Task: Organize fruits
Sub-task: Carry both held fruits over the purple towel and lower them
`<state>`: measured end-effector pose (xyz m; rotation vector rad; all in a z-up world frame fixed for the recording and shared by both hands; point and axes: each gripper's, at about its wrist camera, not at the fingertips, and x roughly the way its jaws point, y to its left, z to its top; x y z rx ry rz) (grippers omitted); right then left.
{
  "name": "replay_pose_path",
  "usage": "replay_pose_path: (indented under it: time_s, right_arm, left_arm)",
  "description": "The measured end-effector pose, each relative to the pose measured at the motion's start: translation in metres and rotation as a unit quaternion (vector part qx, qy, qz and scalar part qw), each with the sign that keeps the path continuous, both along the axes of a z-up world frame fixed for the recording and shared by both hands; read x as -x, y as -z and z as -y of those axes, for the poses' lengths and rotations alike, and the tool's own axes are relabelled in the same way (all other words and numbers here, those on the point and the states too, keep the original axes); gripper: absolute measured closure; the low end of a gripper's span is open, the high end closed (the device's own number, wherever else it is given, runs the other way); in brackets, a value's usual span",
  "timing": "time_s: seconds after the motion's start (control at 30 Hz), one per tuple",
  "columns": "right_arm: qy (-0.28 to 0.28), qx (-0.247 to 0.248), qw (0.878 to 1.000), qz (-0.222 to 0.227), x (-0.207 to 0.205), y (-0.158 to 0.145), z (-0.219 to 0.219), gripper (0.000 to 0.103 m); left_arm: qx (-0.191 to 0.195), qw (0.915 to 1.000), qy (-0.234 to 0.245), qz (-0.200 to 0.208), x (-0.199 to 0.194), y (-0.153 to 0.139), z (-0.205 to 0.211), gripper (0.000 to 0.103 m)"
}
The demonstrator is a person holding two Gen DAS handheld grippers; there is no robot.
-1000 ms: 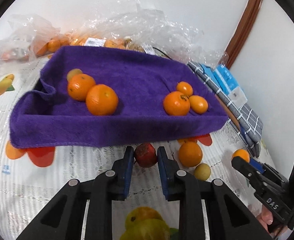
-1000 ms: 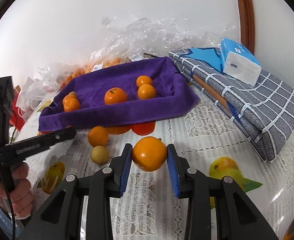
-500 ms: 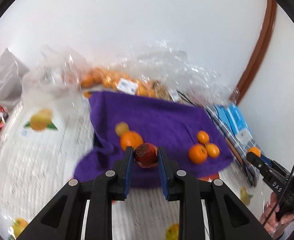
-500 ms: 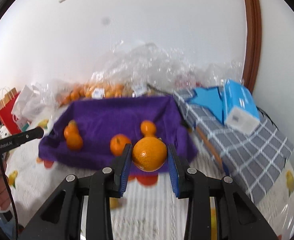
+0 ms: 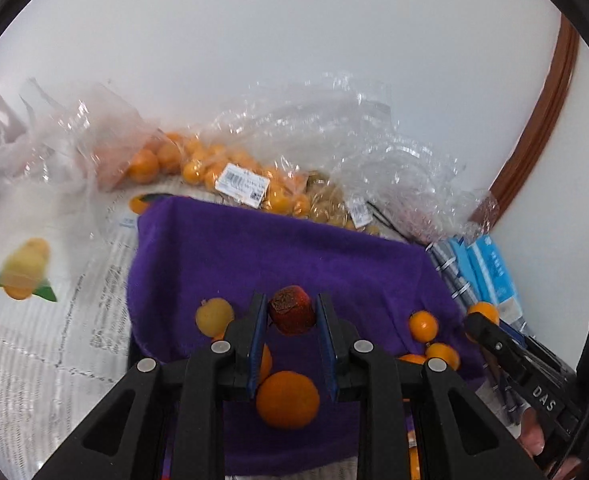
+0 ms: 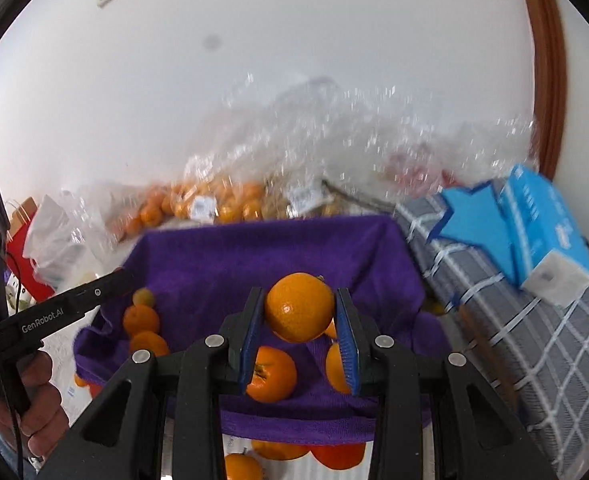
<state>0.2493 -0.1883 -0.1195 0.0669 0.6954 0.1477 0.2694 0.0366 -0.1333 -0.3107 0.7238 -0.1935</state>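
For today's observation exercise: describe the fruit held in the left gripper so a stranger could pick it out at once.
Find the purple towel in front of the clear bags of oranges. Over its near part, the left gripper clamps one small fruit. It is dark red and rough-skinned, while every fruit around it is orange or yellow.

right gripper jaws clamp an orange above the purple towel.

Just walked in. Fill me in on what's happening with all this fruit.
A person is sorting fruit with a handheld gripper in each hand. The left gripper is shut on a dark red fruit, the right gripper on an orange, both held above the purple towel, where several oranges already lie.
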Motion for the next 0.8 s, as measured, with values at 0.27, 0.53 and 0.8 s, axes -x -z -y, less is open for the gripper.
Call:
replay_pose_path:
  time_s: [0.27, 0.53, 0.8]
  right_arm:
    - [0.003, -0.010, 0.999, -0.038, -0.017, 0.027, 0.006, 0.068]
    - [-0.003, -0.003, 0.999, -0.051, -0.022, 0.039, 0.002, 0.068]
    - [-0.014, 0.004, 0.999, -0.041, -0.017, 0.040, -0.002, 0.068]
  left_arm:
    - [-0.015, 0.9995, 0.025, 0.009, -0.001, 0.016, 0.014, 0.080]
    - [-0.035, 0.9982, 0.046, 0.012, -0.001, 0.023, 0.026, 0.080]
    - [-0.021, 0.9985, 0.050, -0.006, -0.007, 0.030, 0.023, 0.080]
